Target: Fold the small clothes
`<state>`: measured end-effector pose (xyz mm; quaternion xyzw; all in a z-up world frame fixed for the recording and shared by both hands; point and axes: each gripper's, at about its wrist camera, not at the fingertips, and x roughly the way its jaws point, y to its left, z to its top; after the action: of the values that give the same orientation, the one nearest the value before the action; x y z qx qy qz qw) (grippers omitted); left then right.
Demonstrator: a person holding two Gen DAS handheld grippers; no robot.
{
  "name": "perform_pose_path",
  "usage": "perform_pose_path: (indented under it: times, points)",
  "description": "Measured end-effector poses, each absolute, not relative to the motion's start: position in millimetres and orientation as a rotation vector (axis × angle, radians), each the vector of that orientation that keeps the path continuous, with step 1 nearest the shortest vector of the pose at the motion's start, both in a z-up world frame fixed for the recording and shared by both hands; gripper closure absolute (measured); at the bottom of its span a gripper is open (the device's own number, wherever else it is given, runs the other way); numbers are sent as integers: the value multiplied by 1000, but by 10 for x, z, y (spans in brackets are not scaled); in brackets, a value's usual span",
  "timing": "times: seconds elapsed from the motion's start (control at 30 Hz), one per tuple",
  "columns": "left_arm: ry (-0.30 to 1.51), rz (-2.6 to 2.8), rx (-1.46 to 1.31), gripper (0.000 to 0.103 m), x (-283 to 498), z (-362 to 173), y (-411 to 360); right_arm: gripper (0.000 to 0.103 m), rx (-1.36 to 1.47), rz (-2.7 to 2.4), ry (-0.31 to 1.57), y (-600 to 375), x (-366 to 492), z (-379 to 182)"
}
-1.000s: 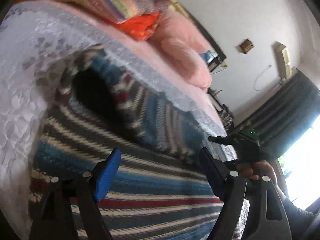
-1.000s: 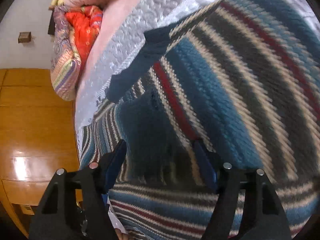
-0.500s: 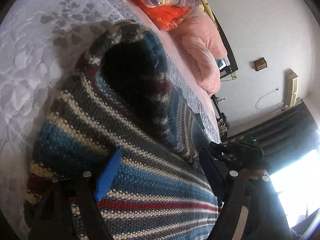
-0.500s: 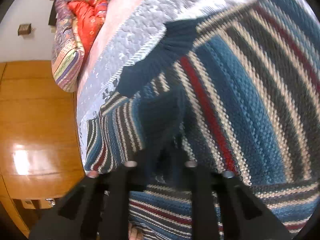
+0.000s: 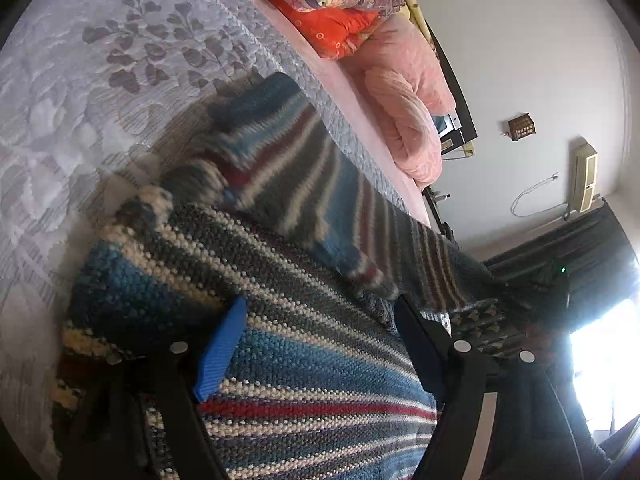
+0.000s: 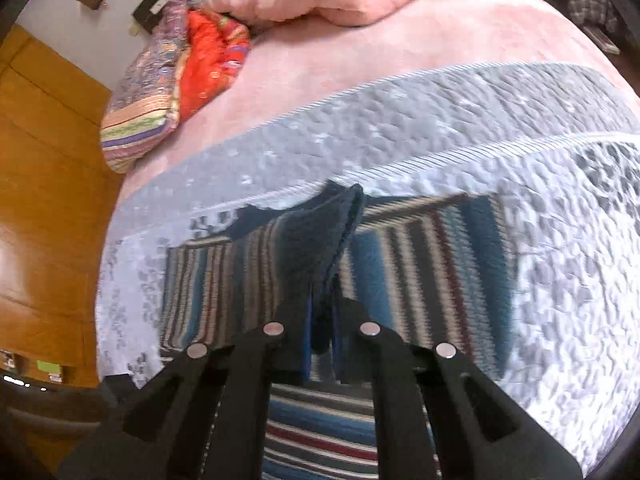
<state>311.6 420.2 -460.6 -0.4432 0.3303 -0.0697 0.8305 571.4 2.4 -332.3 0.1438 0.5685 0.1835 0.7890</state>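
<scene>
Slippage is the risk: right gripper [image 6: 320,332] pinches only a thin fold of the striped sweater [image 6: 420,264] above the bedspread [image 6: 480,128], seemingly its dark hem. Left gripper [image 5: 320,340] stays wide open, empty, over the knit.

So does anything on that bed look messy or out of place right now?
Only the striped sweater: it is half-folded, with its dark blue edge pinched up off the bedspread by the right gripper. The left gripper hangs open over it. Nothing looks damaged.

Sweater [image 5: 304,364]: runs out past the lower edge behind the left tool [image 5: 316,340]; its lifted far part is motion-blurred.
Right tool [image 6: 322,332]: pads hidden in dark knit, contact unclear.
Hand [image 5: 540,332]: right of left tool, lost in window glare.
</scene>
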Motion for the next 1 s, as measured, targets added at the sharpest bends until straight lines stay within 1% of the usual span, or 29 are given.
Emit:
perform_pose_path:
  times: [0.33,0.37,0.4,0.43,0.47,0.5,0.53,0.57,0.6,0.63,0.67,0.77,0.87,0.93,0.97,1.0]
  points:
    - [706,-146,-915,28,3143,-4587,4160,97,319,333,1276,-283,5638,-4067]
    - [706,-145,-913,28,3145,-4582,4163,95,314,324,1273,-282,5635,-4132]
    - [702,-138,-910,32,3136,-4567,4161,93,300,316,1272,-282,5627,-4191]
    - [697,-134,-913,33,3125,-4545,4163,89,272,308,1275,-283,5610,-4265]
    - [688,-138,-914,33,3110,-4510,4170,89,275,313,1270,-300,5599,-4292]
    - [672,-150,-901,33,3085,-4405,4171,86,295,314,1263,-333,5591,-4281]
    - [646,-164,-868,32,3061,-4254,4170,83,326,302,1233,-399,5575,-4211]
    - [625,-170,-838,31,3055,-4126,4174,83,351,300,1196,-454,5568,-4133]
    - [602,-186,-817,27,3082,-3985,4195,83,374,307,1165,-502,5579,-4058]
    - [591,-214,-810,20,3169,-3864,4232,83,400,315,1132,-554,5603,-3986]
    - [596,-242,-809,19,3289,-3791,4268,83,431,331,1116,-590,5631,-3956]
    - [693,-291,-796,19,3903,-3707,4433,83,509,398,1126,-569,5752,-4025]
    - [829,-317,-784,20,4444,-3831,4549,83,531,474,1214,-448,5902,-4291]
    - [966,-290,-721,22,4789,-4048,4578,92,516,487,1263,-412,5958,-4468]
    - [1033,-278,-707,23,4895,-4201,4592,103,510,485,1272,-423,5972,-4506]
    - [1076,-287,-688,27,4970,-4331,4600,103,517,486,1278,-453,5991,-4537]
